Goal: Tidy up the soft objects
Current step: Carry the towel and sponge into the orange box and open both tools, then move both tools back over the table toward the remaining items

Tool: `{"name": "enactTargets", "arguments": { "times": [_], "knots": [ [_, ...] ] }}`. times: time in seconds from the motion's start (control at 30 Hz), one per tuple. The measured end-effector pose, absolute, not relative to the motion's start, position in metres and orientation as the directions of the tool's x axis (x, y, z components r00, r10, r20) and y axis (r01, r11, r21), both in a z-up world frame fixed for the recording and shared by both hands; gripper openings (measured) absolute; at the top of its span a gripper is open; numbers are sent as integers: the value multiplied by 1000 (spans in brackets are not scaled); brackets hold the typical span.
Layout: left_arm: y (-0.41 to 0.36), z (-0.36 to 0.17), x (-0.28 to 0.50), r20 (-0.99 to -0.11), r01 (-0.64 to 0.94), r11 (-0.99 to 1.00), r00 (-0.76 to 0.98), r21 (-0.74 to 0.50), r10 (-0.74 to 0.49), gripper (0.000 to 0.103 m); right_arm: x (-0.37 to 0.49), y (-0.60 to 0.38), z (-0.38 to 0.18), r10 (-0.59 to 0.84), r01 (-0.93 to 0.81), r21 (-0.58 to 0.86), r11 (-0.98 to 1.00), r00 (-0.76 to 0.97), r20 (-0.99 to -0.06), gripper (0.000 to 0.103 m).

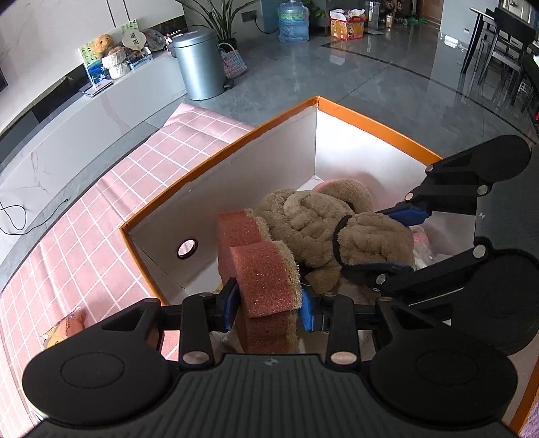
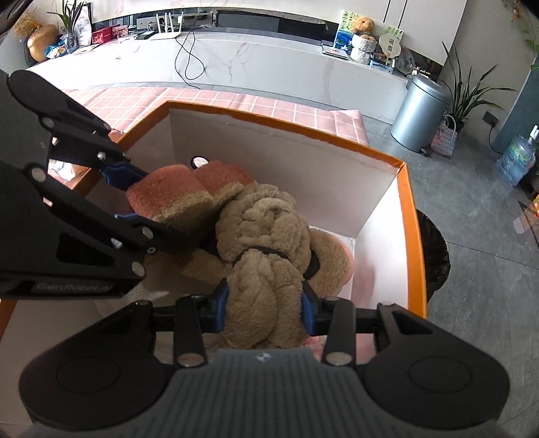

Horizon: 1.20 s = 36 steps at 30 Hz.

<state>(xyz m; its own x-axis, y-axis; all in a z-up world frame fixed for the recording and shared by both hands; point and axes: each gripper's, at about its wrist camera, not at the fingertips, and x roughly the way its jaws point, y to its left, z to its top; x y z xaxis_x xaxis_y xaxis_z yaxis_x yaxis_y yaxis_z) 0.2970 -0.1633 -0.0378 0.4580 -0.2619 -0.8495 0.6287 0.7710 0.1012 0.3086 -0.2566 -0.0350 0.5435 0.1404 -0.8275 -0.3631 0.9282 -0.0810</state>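
My left gripper [image 1: 267, 305] is shut on a reddish-pink sponge [image 1: 266, 269] with a tan scouring side, held over the near edge of an orange-rimmed white box [image 1: 316, 101]. My right gripper [image 2: 266, 311] is shut on a tan plush toy [image 2: 266, 242] inside the same box [image 2: 412, 215]. In the left wrist view the plush [image 1: 330, 229] lies right of the sponge, with the right gripper [image 1: 395, 241] clamped on it. In the right wrist view the sponge [image 2: 175, 192] touches the plush, with the left gripper [image 2: 133, 195] on it. Pale pink soft items lie beneath.
The box stands on a pink checked cloth [image 1: 101, 209]. A small orange packet [image 1: 65, 328] lies on the cloth left of the box. A grey pedal bin [image 1: 200, 64], a water jug [image 1: 293, 22] and a long white counter [image 2: 235, 57] stand on the floor beyond.
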Motion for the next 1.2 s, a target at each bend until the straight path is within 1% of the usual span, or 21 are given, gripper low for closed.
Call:
{"name": "enactTargets", "arguments": {
  "times": [0.03, 0.07, 0.1, 0.13, 0.2, 0.23, 0.27, 0.33, 0.43, 0.6, 0.93, 1.2],
  "knots": [
    [-163, -38, 297, -848, 627, 773, 460, 100, -263, 45, 309, -257, -34, 140, -361, -82, 929, 546, -826, 42],
    [-162, -37, 297, -847, 626, 774, 461, 97, -267, 50, 309, -257, -33, 138, -360, -84, 929, 549, -824, 46],
    [-161, -37, 296, -845, 627, 774, 458, 86, -277, 51, 308, -257, -32, 137, -357, -85, 930, 552, -823, 49],
    [-159, -36, 296, -842, 626, 776, 457, 76, -286, 53, 307, -257, -31, 138, -353, -83, 932, 557, -819, 52],
    [-157, -33, 293, -834, 613, 786, 474, 82, -282, 63, 305, -258, -28, 131, -345, -92, 934, 571, -810, 58],
    [-157, -32, 292, -830, 609, 789, 482, 88, -280, 69, 303, -258, -27, 127, -343, -99, 934, 577, -807, 60],
    [-157, -30, 291, -826, 603, 792, 492, 96, -275, 72, 300, -258, -26, 126, -343, -102, 934, 583, -803, 63],
    [-155, -26, 288, -816, 591, 798, 515, 116, -262, 74, 297, -259, -22, 123, -337, -104, 936, 589, -799, 68],
    [-151, -19, 283, -808, 591, 798, 524, 118, -269, 78, 293, -260, -16, 113, -330, -115, 937, 598, -794, 75],
    [-145, -4, 268, -783, 600, 790, 548, 124, -293, 79, 281, -264, -2, 100, -309, -128, 942, 625, -774, 81],
    [-118, 29, 234, -699, 578, 811, 615, 86, -365, 79, 245, -251, 32, 93, -270, -141, 952, 698, -710, 86],
    [-87, 46, 200, -623, 534, 844, 678, 54, -389, 79, 206, -228, 51, 130, -272, -121, 955, 747, -652, 90]
  ]
}}
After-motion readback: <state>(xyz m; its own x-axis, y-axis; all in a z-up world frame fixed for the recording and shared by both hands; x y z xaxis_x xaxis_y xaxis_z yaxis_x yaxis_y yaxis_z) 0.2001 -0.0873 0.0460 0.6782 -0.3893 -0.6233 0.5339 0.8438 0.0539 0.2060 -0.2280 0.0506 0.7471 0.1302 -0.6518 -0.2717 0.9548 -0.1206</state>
